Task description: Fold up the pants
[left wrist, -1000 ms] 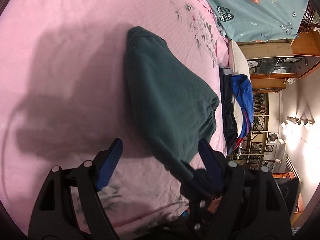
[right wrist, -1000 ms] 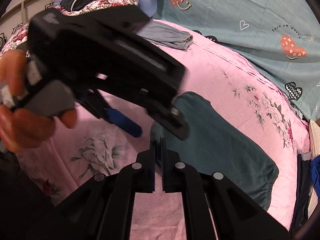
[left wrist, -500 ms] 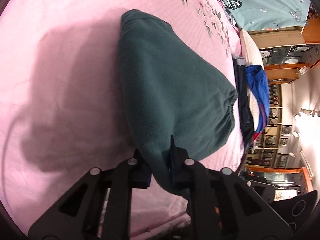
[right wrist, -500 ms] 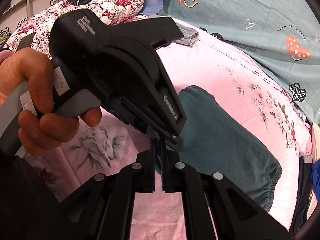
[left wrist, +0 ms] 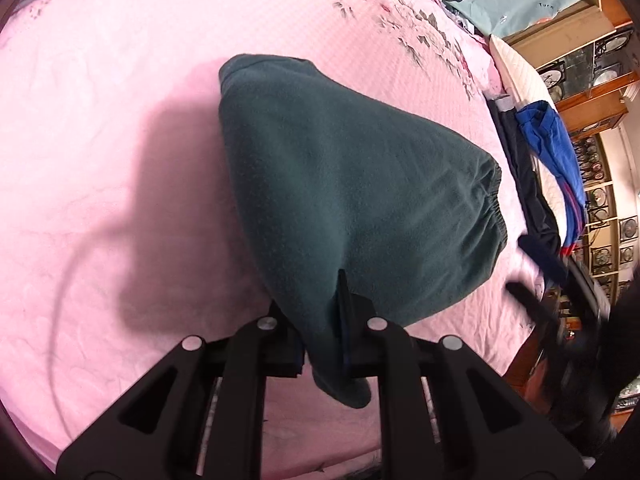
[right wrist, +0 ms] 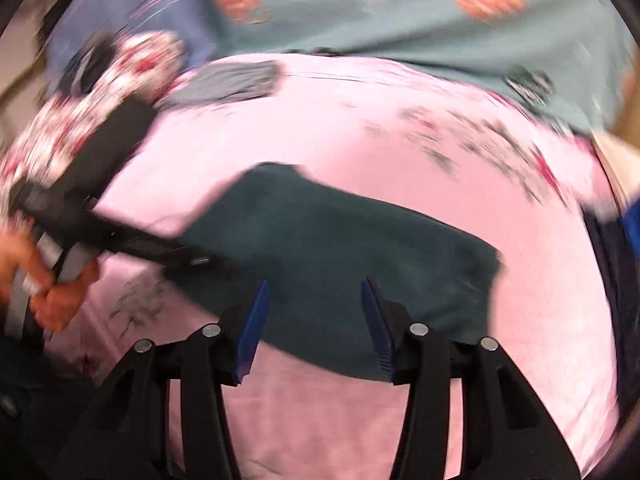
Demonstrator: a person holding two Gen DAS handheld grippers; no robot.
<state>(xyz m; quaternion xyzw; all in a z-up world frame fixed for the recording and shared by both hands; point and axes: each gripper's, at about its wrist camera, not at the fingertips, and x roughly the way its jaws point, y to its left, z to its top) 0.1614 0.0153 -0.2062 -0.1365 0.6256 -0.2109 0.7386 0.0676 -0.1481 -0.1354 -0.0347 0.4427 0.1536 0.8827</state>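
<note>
Dark green fleece pants (left wrist: 352, 200) lie folded on the pink bedsheet (left wrist: 120, 120), with the elastic waistband at the right. My left gripper (left wrist: 320, 316) is shut on the near corner of the pants and lifts it off the bed. In the blurred right wrist view the pants (right wrist: 340, 240) lie ahead, with the left gripper (right wrist: 120, 236) and hand at their left end. My right gripper (right wrist: 316, 308) is open and empty, just above the near edge of the pants.
A teal quilt with hearts (right wrist: 400, 20) lies at the back of the bed. A floral pillow (right wrist: 80, 100) and a folded grey garment (right wrist: 232, 84) lie at the far left. Blue and dark clothes (left wrist: 548, 168) lie along the bed's right edge. Wooden shelves (left wrist: 592, 80) stand beyond.
My left gripper closed on the corner of the pants and is lifting it. My right gripper, shut before, has opened and swung right towards the pants.
</note>
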